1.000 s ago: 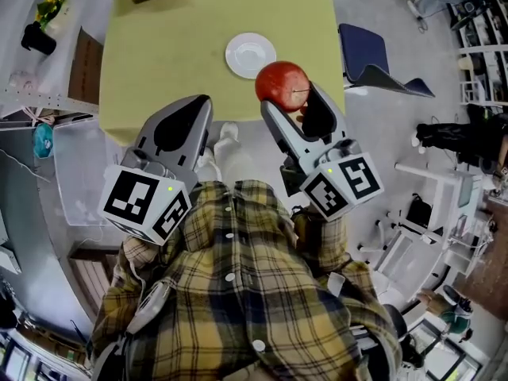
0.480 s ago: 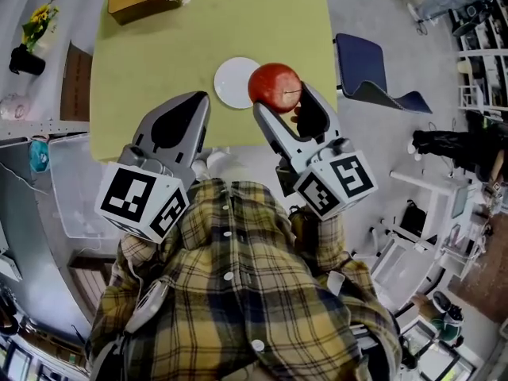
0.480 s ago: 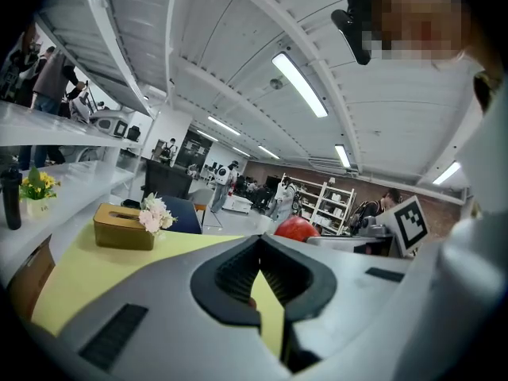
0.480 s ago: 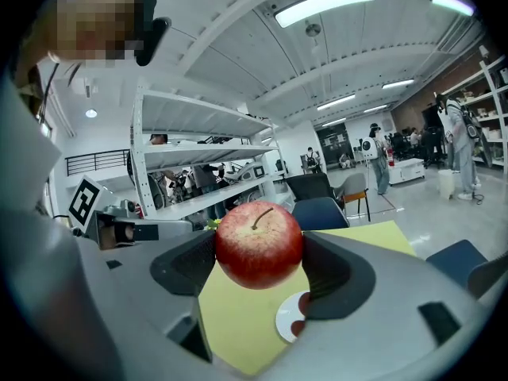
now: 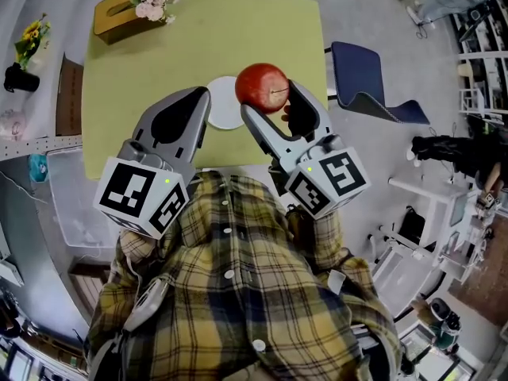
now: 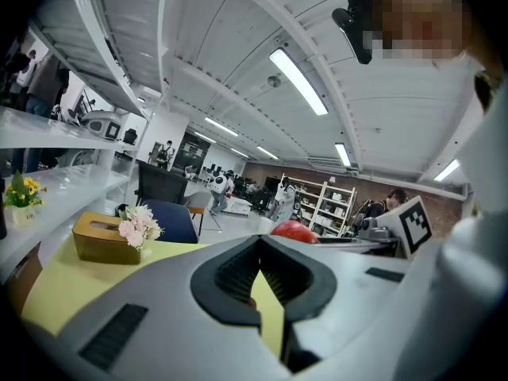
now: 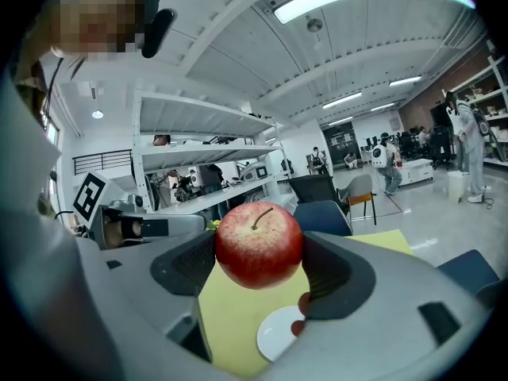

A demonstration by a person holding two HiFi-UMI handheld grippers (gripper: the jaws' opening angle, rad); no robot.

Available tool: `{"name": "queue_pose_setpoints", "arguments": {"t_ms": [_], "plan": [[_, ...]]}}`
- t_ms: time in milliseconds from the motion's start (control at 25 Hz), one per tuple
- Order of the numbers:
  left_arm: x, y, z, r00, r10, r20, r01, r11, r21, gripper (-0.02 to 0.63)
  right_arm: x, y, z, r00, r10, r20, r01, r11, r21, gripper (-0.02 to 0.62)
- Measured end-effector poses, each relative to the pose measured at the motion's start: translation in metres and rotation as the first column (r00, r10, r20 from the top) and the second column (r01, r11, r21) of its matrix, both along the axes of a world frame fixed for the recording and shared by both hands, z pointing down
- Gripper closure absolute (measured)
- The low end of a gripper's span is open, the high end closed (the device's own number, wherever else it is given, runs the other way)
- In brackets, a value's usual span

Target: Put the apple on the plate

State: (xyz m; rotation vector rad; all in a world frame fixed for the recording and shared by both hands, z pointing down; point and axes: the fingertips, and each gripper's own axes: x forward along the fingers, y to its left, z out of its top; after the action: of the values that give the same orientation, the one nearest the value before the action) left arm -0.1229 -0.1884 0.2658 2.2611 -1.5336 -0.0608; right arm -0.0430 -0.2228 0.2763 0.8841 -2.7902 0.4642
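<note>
A red apple (image 5: pixel 262 87) is held in the air by my right gripper (image 5: pixel 270 98), which is shut on its two sides. It hangs over the yellow-green table (image 5: pixel 159 62), just right of the small white plate (image 5: pixel 223 116). In the right gripper view the apple (image 7: pixel 259 244) fills the gap between the jaws, and the plate (image 7: pixel 278 336) lies below it on the table. My left gripper (image 5: pixel 202 101) sits left of the plate with its jaws closed tip to tip and nothing between them (image 6: pixel 259 243). It hides the plate's left edge.
A tan tissue box with pink flowers (image 5: pixel 131 8) stands at the table's far left corner. A blue chair (image 5: pixel 367 82) is on the floor right of the table. White shelving (image 5: pixel 36 125) runs along the left. My checked shirt fills the lower head view.
The right gripper has carried the apple forward from the table's near edge to beside the plate. The table has come nearer in view. The left gripper kept pace, still shut.
</note>
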Motion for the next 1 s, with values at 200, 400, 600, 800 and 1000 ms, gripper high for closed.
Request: {"name": "queue_pose_setpoints", "arguments": {"t_ms": [200, 400, 600, 800, 1000], "plan": [[0.001, -0.015, 0.000, 1.000, 0.011, 0.004, -0.011, 1.000, -0.004, 0.600, -0.003, -0.011, 0.001, 1.000, -0.003, -0.004, 0.003, 1.000, 0.001, 0.264], [0.000, -0.023, 0.002, 0.999, 0.038, 0.013, -0.038, 0.999, -0.009, 0.598, -0.003, -0.017, 0.004, 1.000, 0.023, -0.007, -0.023, 1.000, -0.002, 0.264], [0.000, -0.028, 0.000, 0.996, 0.088, 0.026, -0.087, 0.996, -0.021, 0.598, -0.003, -0.020, 0.005, 0.998, 0.069, -0.012, -0.069, 0.997, -0.022, 0.264], [-0.010, -0.035, 0.004, 0.995, 0.101, 0.020, -0.101, 0.994, -0.030, 0.600, -0.011, -0.024, 0.015, 0.996, 0.087, -0.029, -0.088, 0.995, -0.042, 0.264], [-0.023, -0.039, 0.015, 0.996, 0.085, 0.007, -0.085, 0.995, -0.051, 0.598, -0.014, -0.031, 0.028, 0.994, 0.095, -0.053, -0.099, 0.993, -0.070, 0.264]]}}
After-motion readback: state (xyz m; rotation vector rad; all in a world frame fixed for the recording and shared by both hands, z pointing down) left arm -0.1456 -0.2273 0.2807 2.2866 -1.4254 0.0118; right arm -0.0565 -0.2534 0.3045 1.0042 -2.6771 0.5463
